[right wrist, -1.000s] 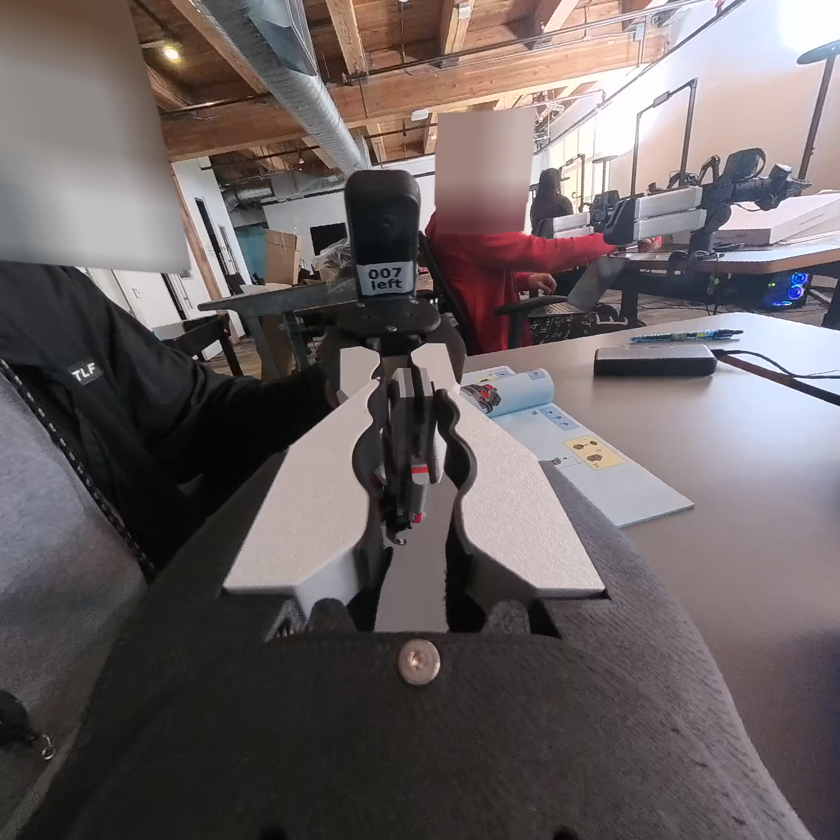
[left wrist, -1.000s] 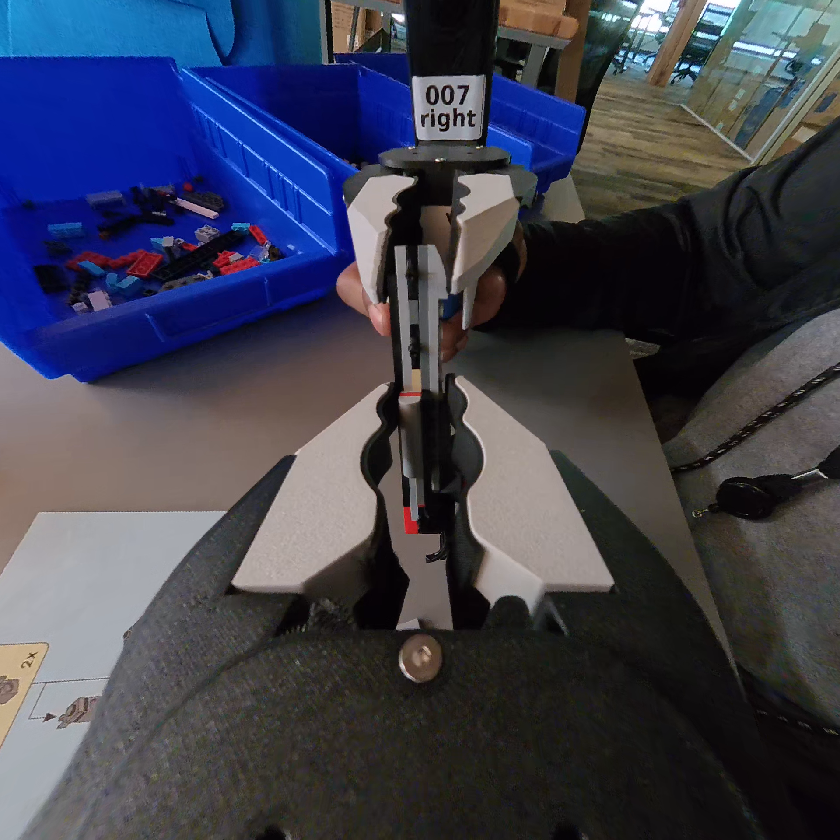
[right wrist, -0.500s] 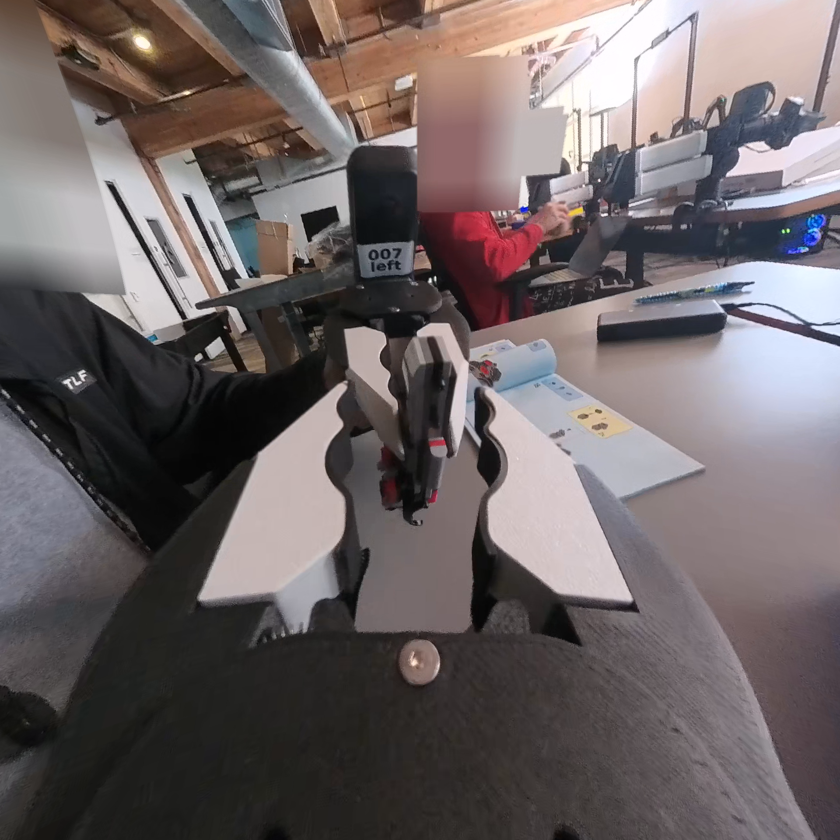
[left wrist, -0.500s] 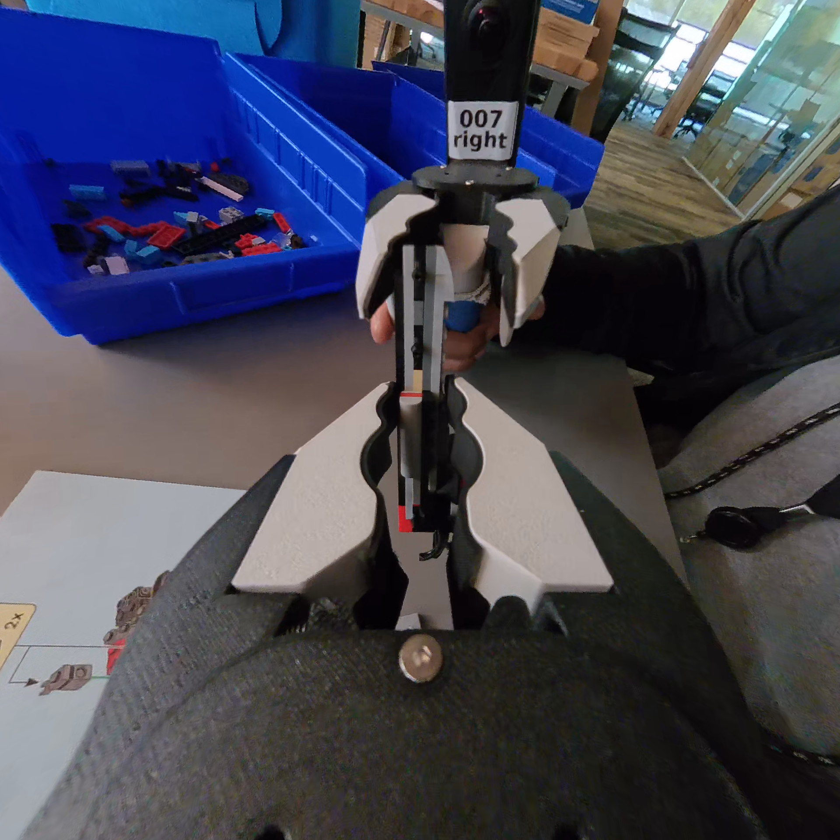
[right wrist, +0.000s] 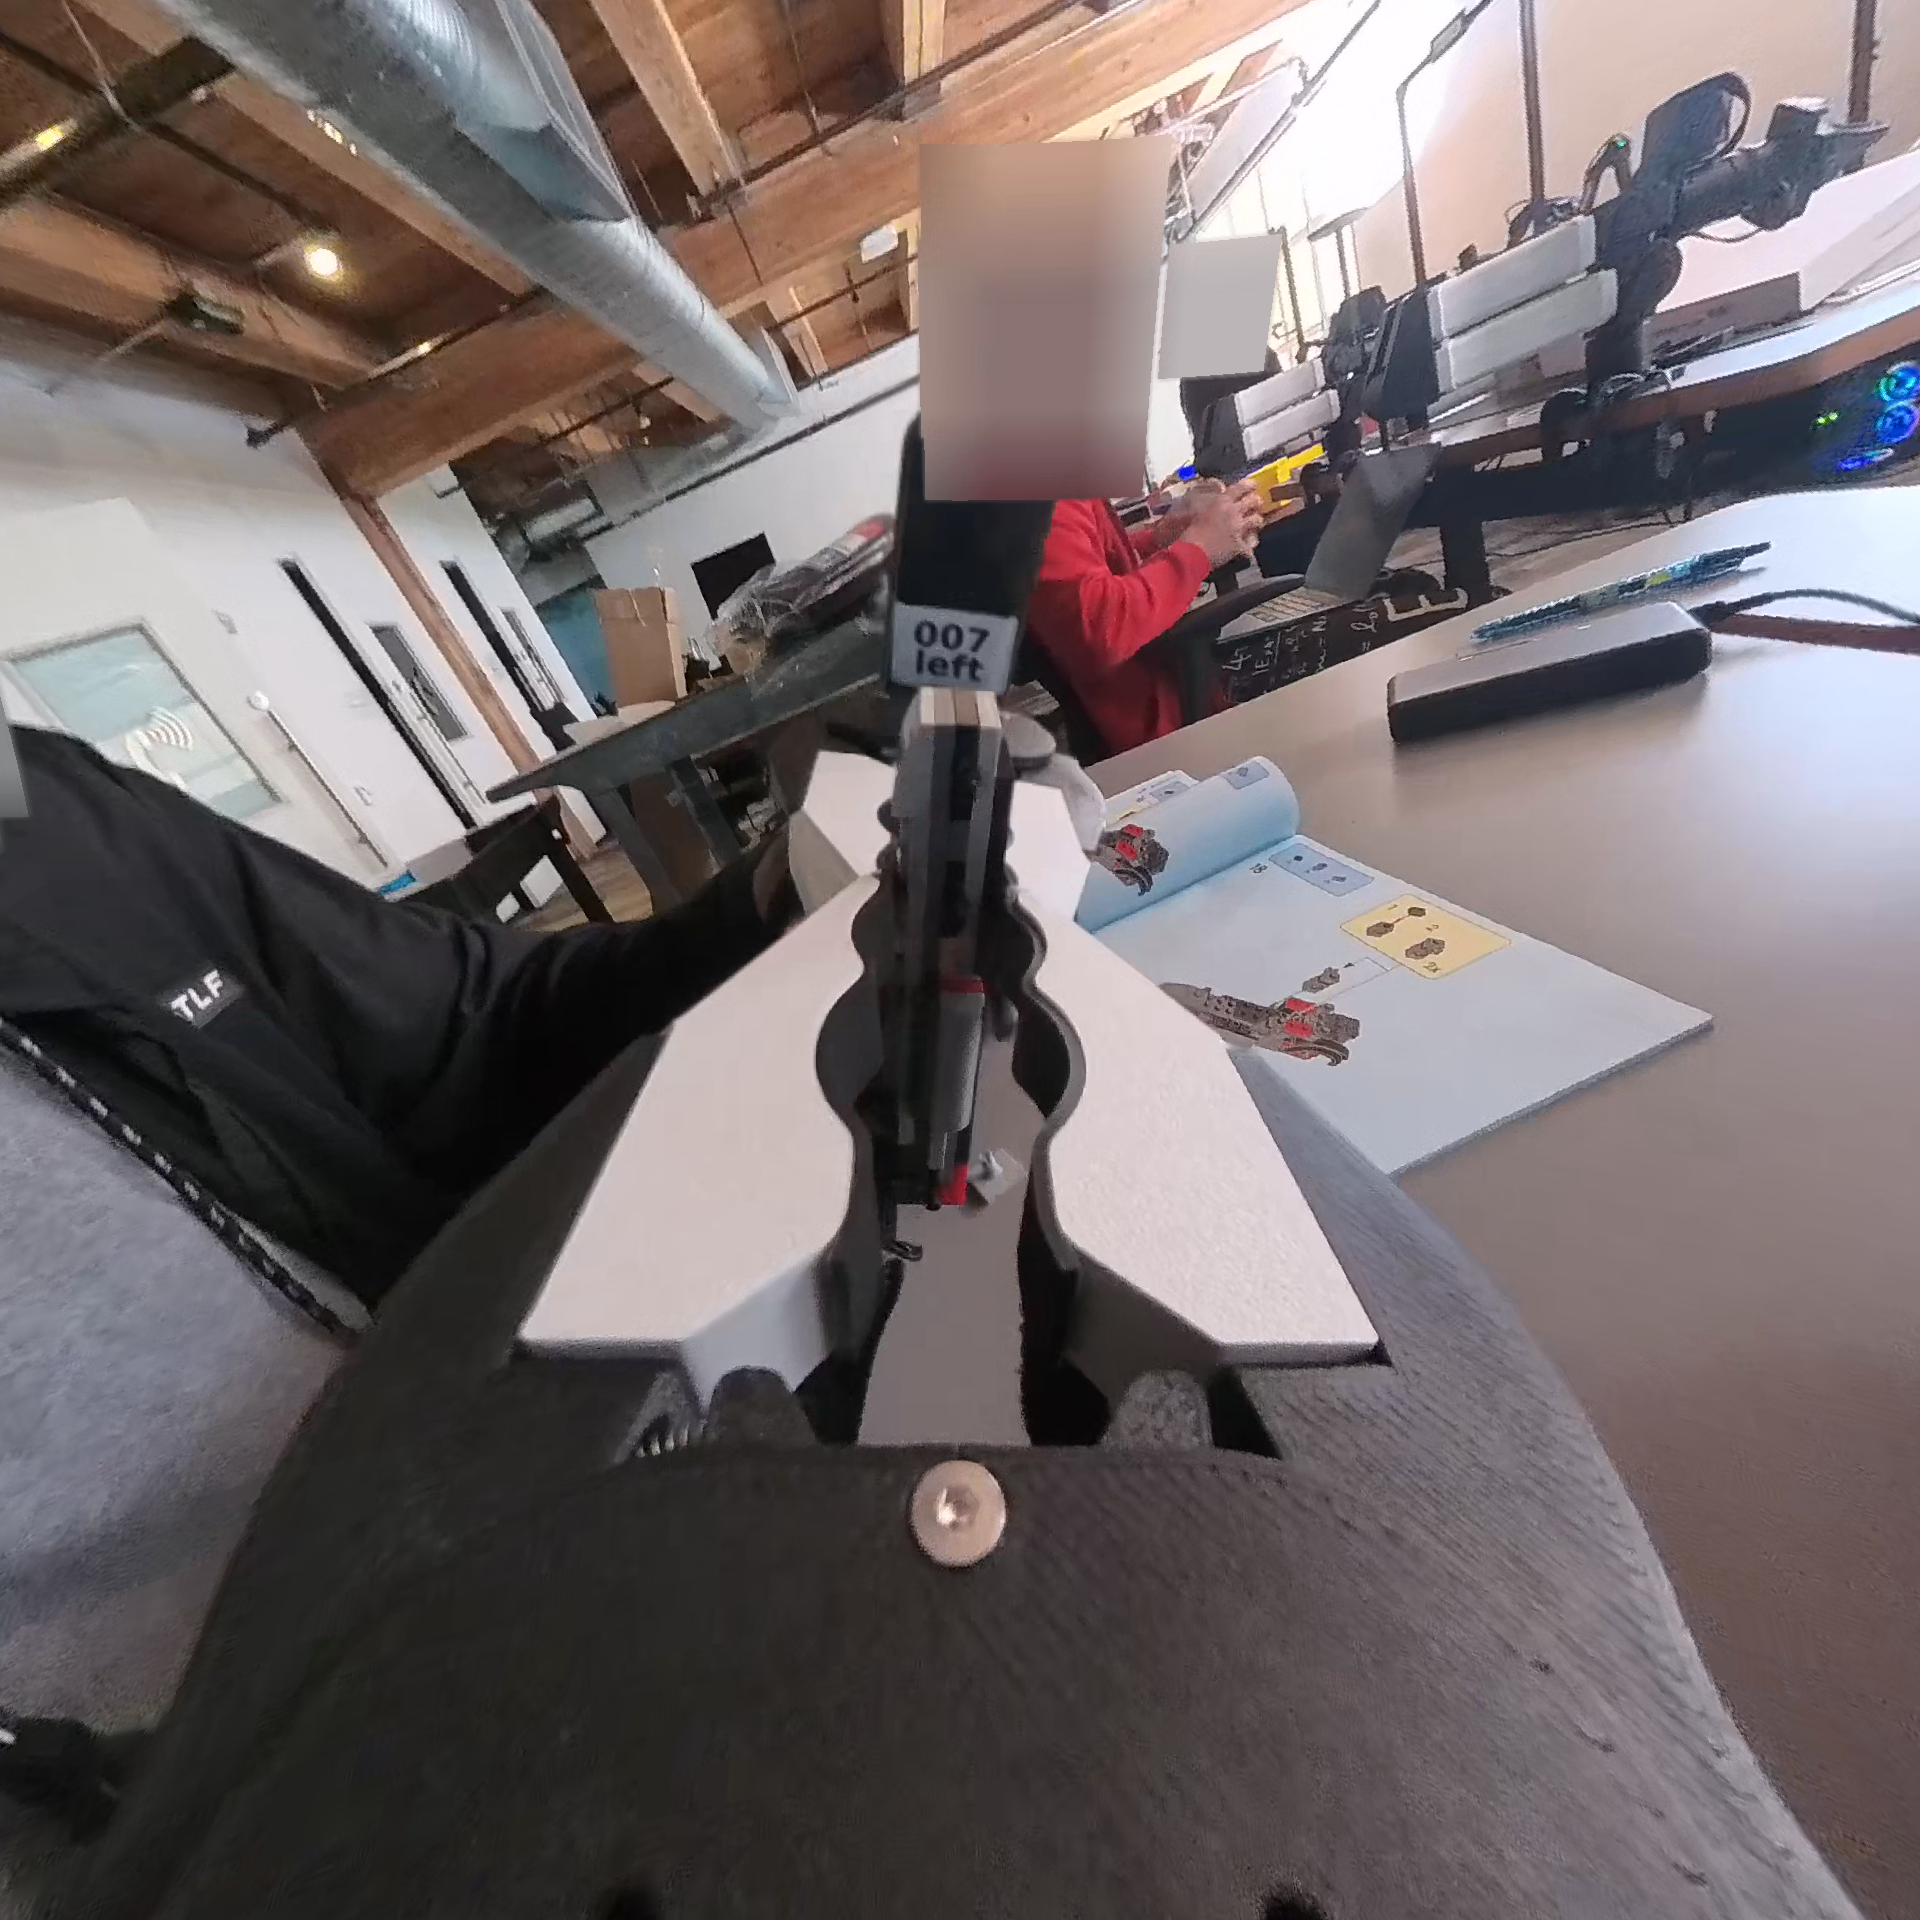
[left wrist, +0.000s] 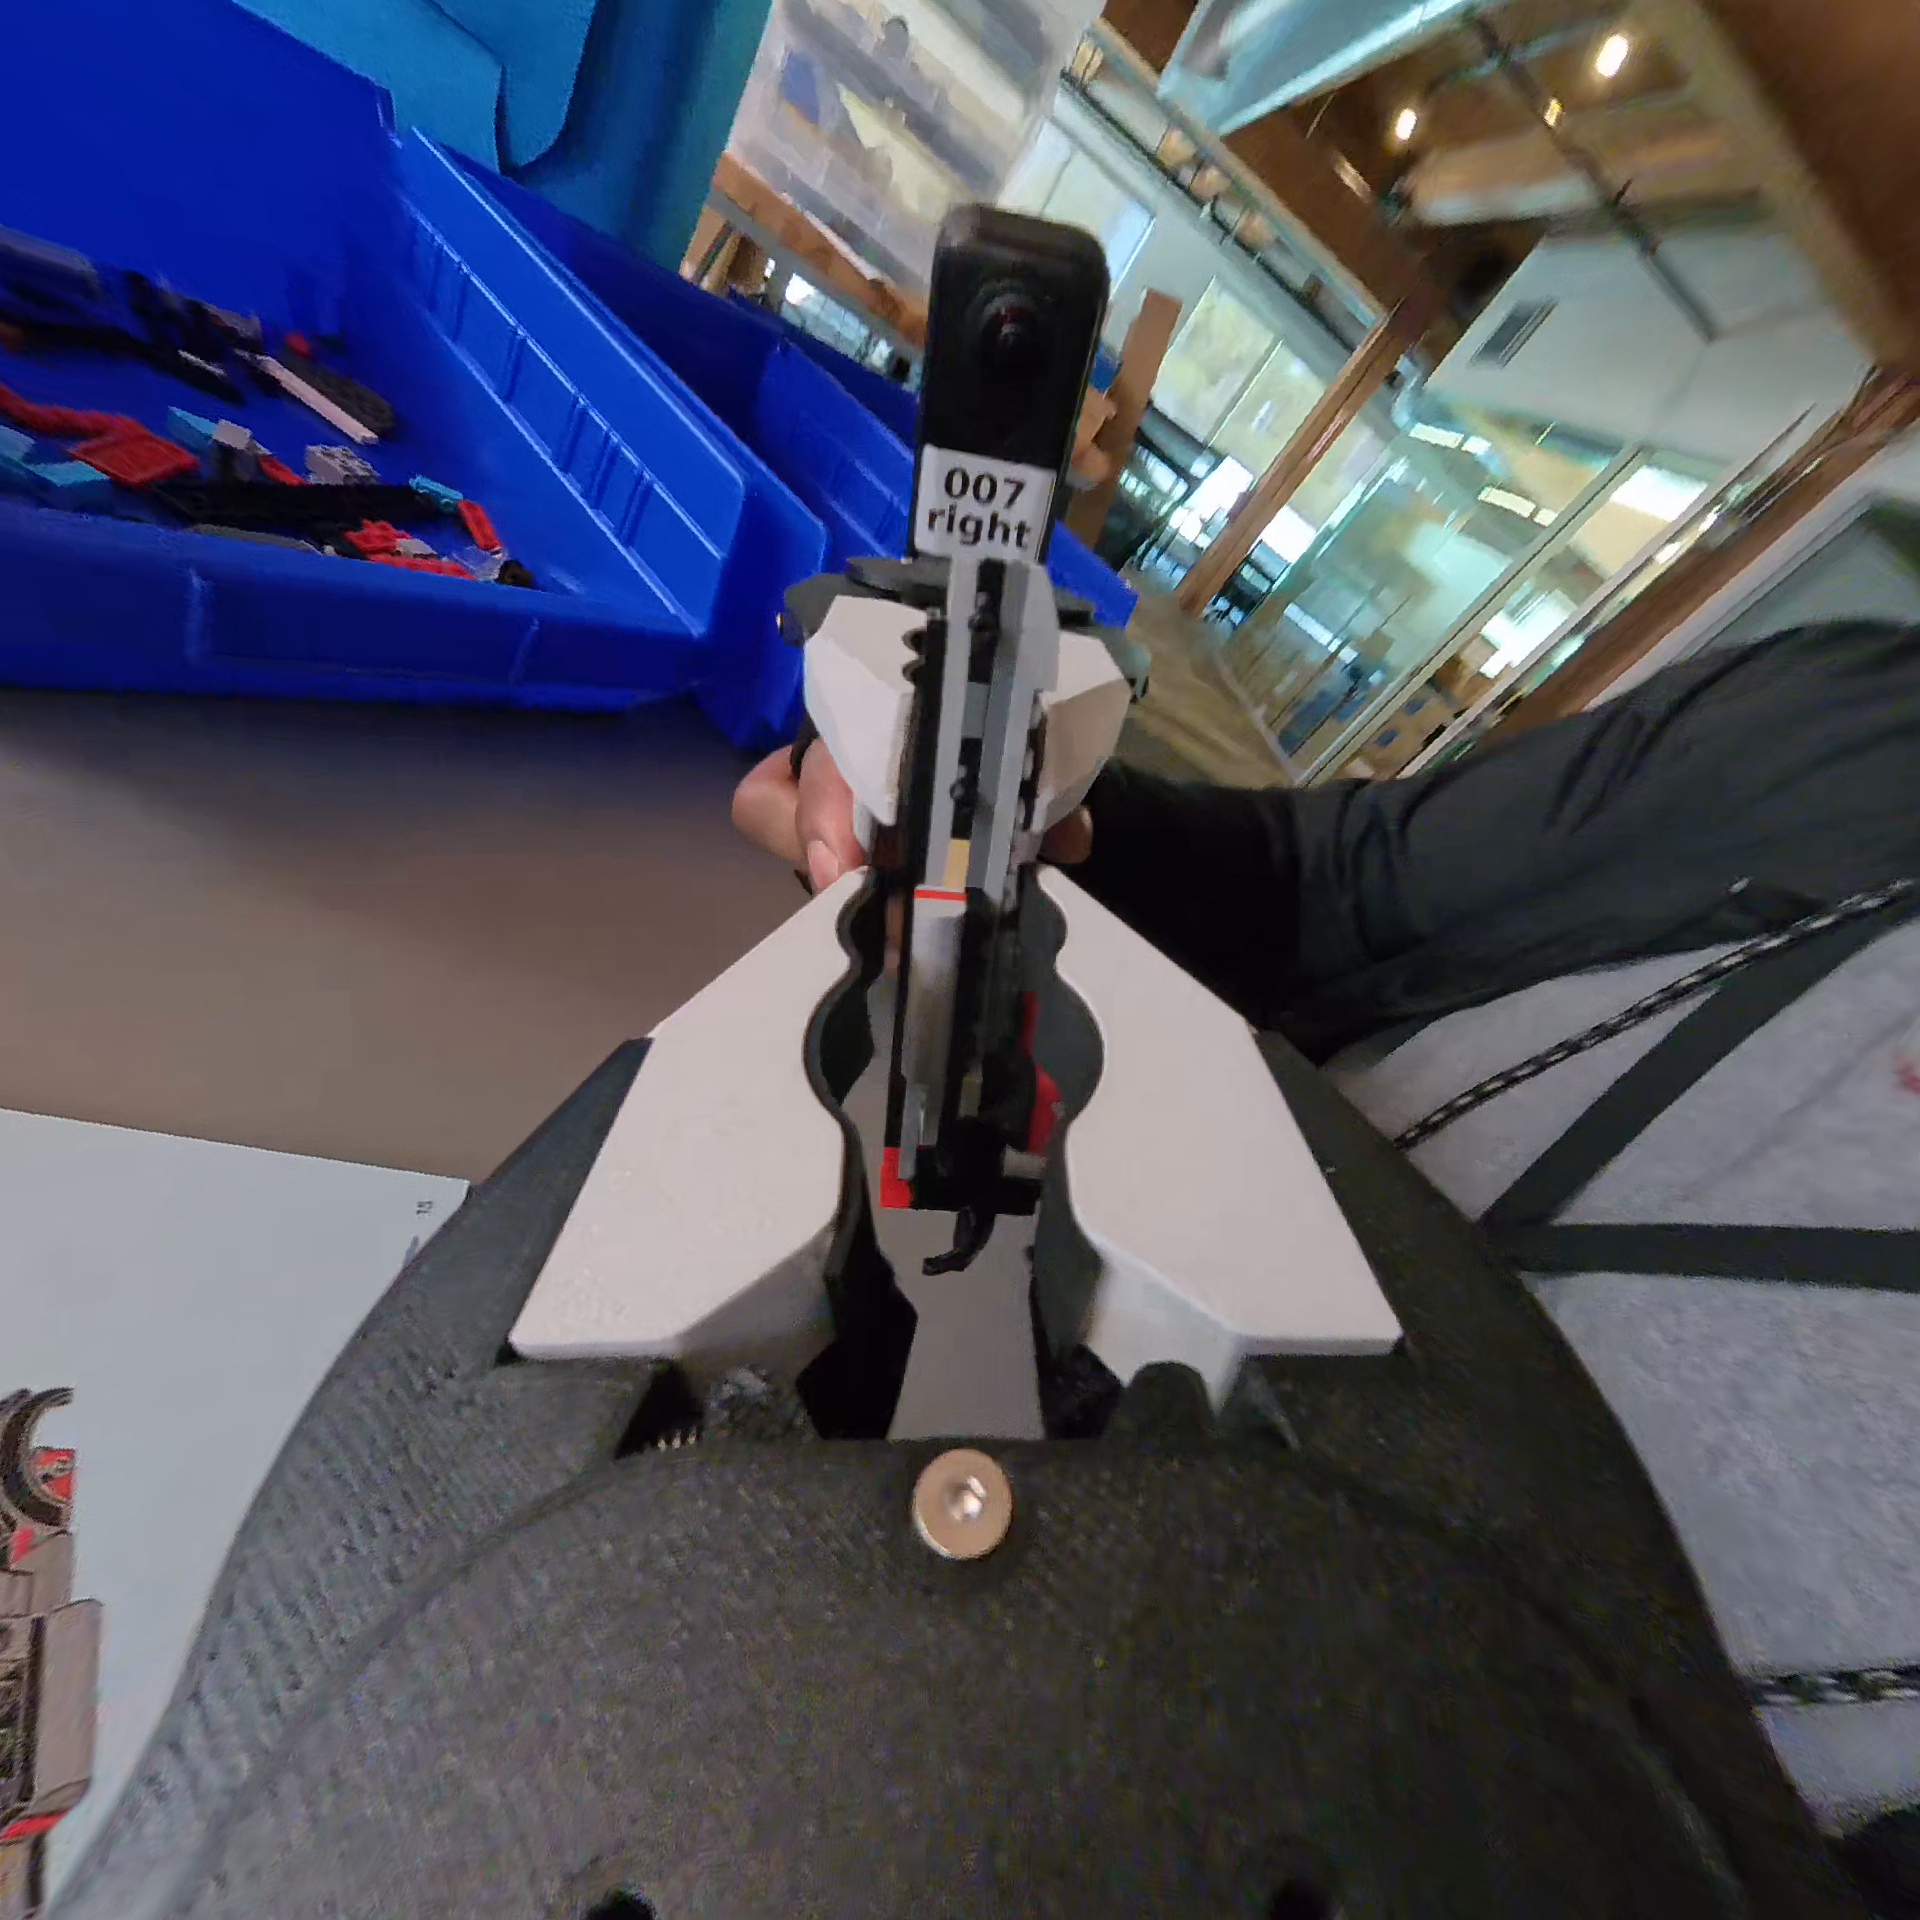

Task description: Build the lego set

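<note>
A long, thin lego assembly (left wrist: 971, 1039) of grey, black and red pieces is held in the air between my two grippers, which face each other. My left gripper (left wrist: 961, 894) is shut on its near end. My right gripper (left wrist: 966, 821) faces it and closes around the far end. In the right wrist view my right gripper (right wrist: 951, 894) is shut on the lego assembly (right wrist: 951, 1039), and the left gripper (right wrist: 951, 821) shows just behind it, mostly hidden. A small black hook hangs from the assembly's near end in both views.
A blue bin (left wrist: 416, 623) with several loose lego pieces (left wrist: 260, 478) stands at the left, and a second blue bin (left wrist: 831, 416) stands behind it. An open instruction booklet (right wrist: 1403, 987) lies on the grey table. A black box (right wrist: 1548, 670) and a pen (right wrist: 1621, 592) lie farther off. A person in red (right wrist: 1112, 592) sits at another desk. My two grippers' fingertips are within a few centimetres of each other.
The right gripper was shut a second ago, opened half a second ago, and is shut on the assembly again. Both grippers have tilted upward. The left gripper has kept its hold.
</note>
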A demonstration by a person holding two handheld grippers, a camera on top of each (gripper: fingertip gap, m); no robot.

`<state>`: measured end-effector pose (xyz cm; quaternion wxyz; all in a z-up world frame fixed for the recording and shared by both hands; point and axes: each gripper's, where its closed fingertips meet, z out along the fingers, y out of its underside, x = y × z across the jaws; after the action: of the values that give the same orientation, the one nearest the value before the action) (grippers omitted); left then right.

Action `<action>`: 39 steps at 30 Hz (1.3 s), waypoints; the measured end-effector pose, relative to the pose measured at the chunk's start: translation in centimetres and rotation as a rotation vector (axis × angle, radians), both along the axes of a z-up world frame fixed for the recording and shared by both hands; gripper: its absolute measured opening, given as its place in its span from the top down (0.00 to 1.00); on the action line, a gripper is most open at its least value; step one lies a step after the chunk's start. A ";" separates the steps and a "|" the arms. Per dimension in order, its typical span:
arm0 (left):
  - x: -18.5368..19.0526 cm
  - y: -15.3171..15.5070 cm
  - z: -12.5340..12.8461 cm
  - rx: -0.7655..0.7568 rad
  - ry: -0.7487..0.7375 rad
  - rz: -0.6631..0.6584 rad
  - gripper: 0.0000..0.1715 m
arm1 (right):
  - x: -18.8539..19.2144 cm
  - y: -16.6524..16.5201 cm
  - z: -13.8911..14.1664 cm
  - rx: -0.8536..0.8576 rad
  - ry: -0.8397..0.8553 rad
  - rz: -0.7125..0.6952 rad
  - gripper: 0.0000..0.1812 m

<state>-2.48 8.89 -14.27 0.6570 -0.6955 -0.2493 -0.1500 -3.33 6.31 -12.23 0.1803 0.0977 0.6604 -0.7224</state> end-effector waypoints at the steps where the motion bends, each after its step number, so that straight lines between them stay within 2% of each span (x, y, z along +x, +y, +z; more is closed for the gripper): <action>1: -0.1 -0.2 0.2 0.022 -0.020 0.000 0.84 | -0.2 0.0 0.2 -0.011 -0.020 -0.010 0.90; 5: 0.0 -0.6 0.0 0.045 -0.071 -0.005 0.80 | -1.1 0.2 1.1 -0.061 -0.098 -0.049 0.90; 10: 0.2 -0.4 0.5 0.097 -0.110 -0.010 0.83 | -1.3 0.1 1.1 -0.066 -0.135 -0.051 0.90; 12: 0.2 -0.3 0.2 0.086 -0.118 -0.005 0.87 | -1.2 -0.1 1.1 -0.067 -0.143 -0.048 0.90; 21: 0.0 -0.6 0.6 0.157 -0.166 0.030 0.87 | -1.5 -0.7 1.3 -0.076 -0.165 -0.087 0.89; 23: 0.0 -0.9 0.8 0.186 -0.179 0.052 0.87 | -1.8 -0.8 1.4 -0.074 -0.164 -0.103 0.88; 24: -0.1 -1.2 0.7 0.198 -0.195 0.065 0.87 | -1.9 -0.8 1.4 -0.070 -0.161 -0.109 0.83; 26: -0.5 -2.3 0.5 0.224 -0.229 0.127 0.87 | -2.1 -0.8 1.2 -0.043 -0.147 -0.118 0.73; 28: -1.3 -4.5 0.8 0.310 -0.254 0.251 0.87 | -2.3 -0.8 0.6 0.000 -0.116 -0.121 0.71; 31: -1.1 -7.5 0.6 0.405 -0.309 0.383 0.87 | -1.7 -1.0 -1.3 0.134 -0.014 -0.084 0.72; 35: 0.1 -11.5 0.3 0.472 -0.332 0.555 0.87 | 0.3 -2.1 -5.4 0.377 0.263 -0.009 0.77; 39: 2.4 -15.3 -0.9 0.525 -0.367 0.687 0.87 | 3.4 -4.3 -8.0 0.486 0.408 0.123 0.82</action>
<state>-0.10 -6.46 -15.13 0.7673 -0.3450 -0.5308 -0.1021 0.11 2.04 -20.18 0.0588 -0.0488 0.8408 -0.5359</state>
